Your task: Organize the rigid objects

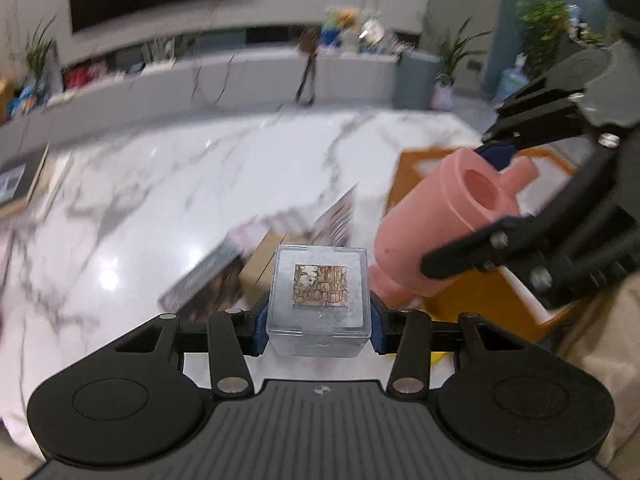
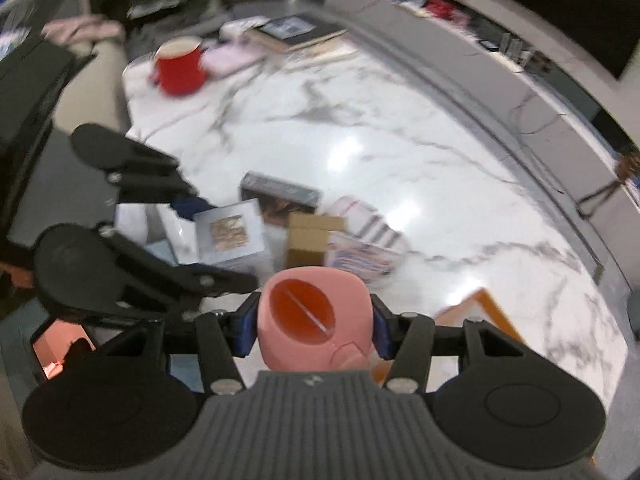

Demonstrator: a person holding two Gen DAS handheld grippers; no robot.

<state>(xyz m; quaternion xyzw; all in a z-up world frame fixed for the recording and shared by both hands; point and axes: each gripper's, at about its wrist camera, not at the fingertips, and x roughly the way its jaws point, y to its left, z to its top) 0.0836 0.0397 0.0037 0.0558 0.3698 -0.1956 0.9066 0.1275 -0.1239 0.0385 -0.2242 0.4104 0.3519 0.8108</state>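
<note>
So left tongs point(image 1: 318, 320) pinch clear cube point(image 1: 318, 298), right tongs point(image 2: 314, 328) pinch pink cup point(image 2: 314, 320) above marble table point(image 2: 380, 140)

The left gripper point(image 1: 319, 322) sits at the bottom centre of its own view, blue pads point(image 1: 261, 324) clamped on a clear cube point(image 1: 319, 304). The right gripper point(image 2: 315, 330), bottom centre of its view, pinches a pink cup point(image 2: 316, 320); seen at right in the left view, it is tilted.

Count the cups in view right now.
2. A pink cup is clamped in the right claw; a red cup stands at the marble table's far corner. Others may be hidden.
</note>
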